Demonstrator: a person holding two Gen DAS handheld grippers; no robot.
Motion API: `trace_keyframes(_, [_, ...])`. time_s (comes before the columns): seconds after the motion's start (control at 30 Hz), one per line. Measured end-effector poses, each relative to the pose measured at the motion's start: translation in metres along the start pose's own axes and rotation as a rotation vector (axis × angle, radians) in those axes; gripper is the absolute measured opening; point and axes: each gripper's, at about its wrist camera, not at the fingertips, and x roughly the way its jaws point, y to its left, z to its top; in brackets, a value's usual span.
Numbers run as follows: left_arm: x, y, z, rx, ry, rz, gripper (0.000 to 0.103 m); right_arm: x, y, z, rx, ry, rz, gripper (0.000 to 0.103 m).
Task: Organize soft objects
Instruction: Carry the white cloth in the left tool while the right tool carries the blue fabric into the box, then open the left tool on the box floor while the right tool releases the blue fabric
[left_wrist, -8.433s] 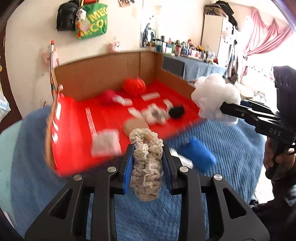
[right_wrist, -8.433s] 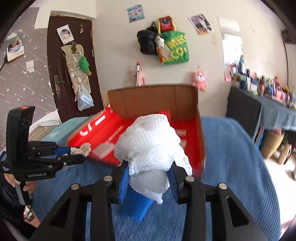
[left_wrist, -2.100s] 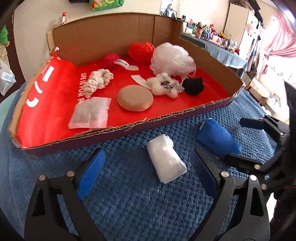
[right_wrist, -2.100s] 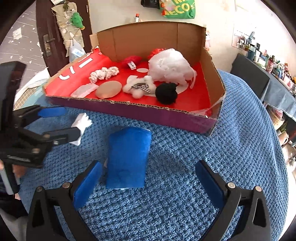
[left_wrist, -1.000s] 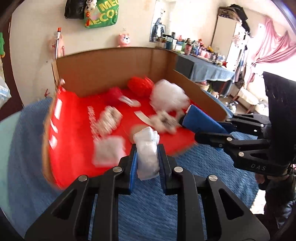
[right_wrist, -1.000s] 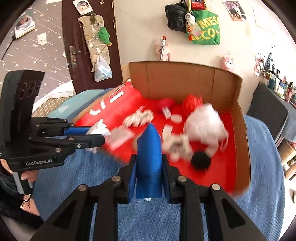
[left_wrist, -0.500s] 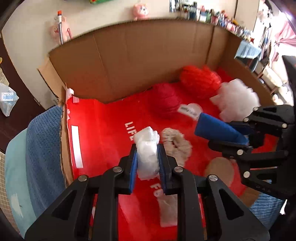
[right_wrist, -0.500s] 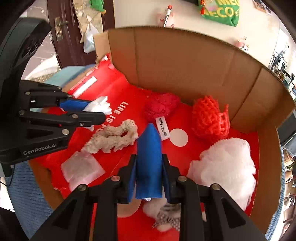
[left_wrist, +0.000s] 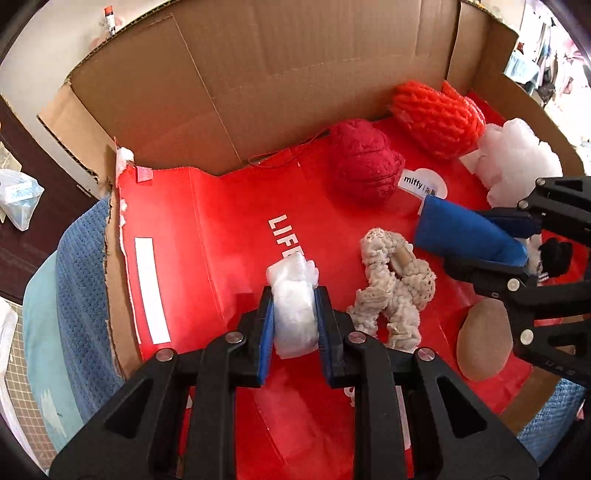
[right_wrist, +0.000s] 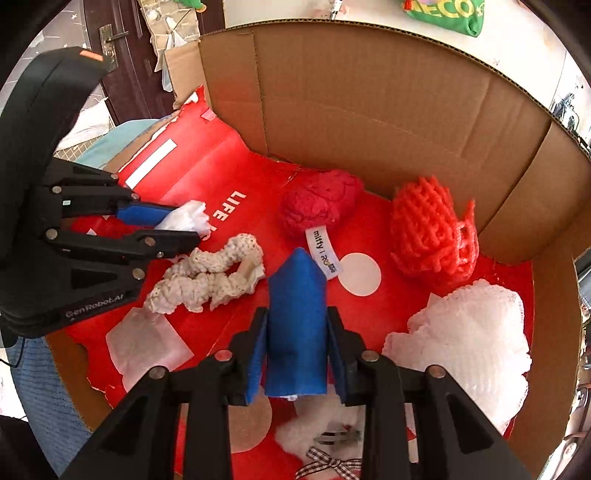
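Left gripper (left_wrist: 294, 314): clamped on a white roll (left_wrist: 293, 304) of crinkled, plastic-wrapped soft material. The roll sits between the blue pads (left_wrist: 266, 334), pinched at its middle; its puffy end protrudes past the fingertips. Long axis runs along the fingers, pointing forward toward the back wall of the cardboard box (left_wrist: 295, 74). It is held over the box's red floor (left_wrist: 221, 221), near the white "LIFE" lettering; whether it touches the floor cannot be told.

Just right of it: cream crocheted piece (left_wrist: 393, 284), a twisted, knobbly loop lying flat on the red floor, close beside the left gripper's right finger, apparently apart from it.

Right gripper (right_wrist: 297, 354): clenched on a blue felt roll (right_wrist: 297, 321), smooth, folded to a pointed tip. Both blue pads press its lower half; the tip extends beyond the fingertips. Long axis along the fingers, tip toward the back wall, aimed at a dark red plush (right_wrist: 319, 205) with a "miffy" tag (right_wrist: 324, 254). Seen from the left wrist camera, the roll hangs above the floor, over the cream piece's right edge.

Further right on the floor: orange-red foam net (right_wrist: 432, 236) against the back wall, white foam net (right_wrist: 469, 343) by the right wall. A tan round pad (left_wrist: 482, 339) lies at the near right, partly under the right gripper.
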Motion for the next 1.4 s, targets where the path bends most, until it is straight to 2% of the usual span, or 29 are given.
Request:
trace_keyframes(0.17, [0.002, -0.003, 0.003, 0.005, 0.005, -0.003, 0.02, 0.004, 0.0, 0.003, -0.004, 0.019, 0.003, 0.036])
trace_keyframes(0.4, [0.004, 0.006, 0.012, -0.011, 0.008, -0.014, 0.021, 0.011, 0.001, 0.011, -0.006, 0.03, -0.005, 0.047])
trace_keyframes(0.6, [0.005, 0.013, 0.011, -0.015, 0.01, -0.009, 0.021, 0.016, 0.003, 0.016, -0.004, 0.035, -0.008, 0.052])
trace_keyframes(0.9, [0.004, 0.022, 0.01, -0.026, 0.014, -0.017, 0.025, 0.018, 0.002, 0.014, -0.015, 0.029, -0.007, 0.056])
trace_keyframes(1.4, [0.002, 0.033, 0.01, -0.051, 0.015, -0.039, 0.026, 0.005, 0.001, 0.008, -0.011, 0.003, 0.0, 0.062])
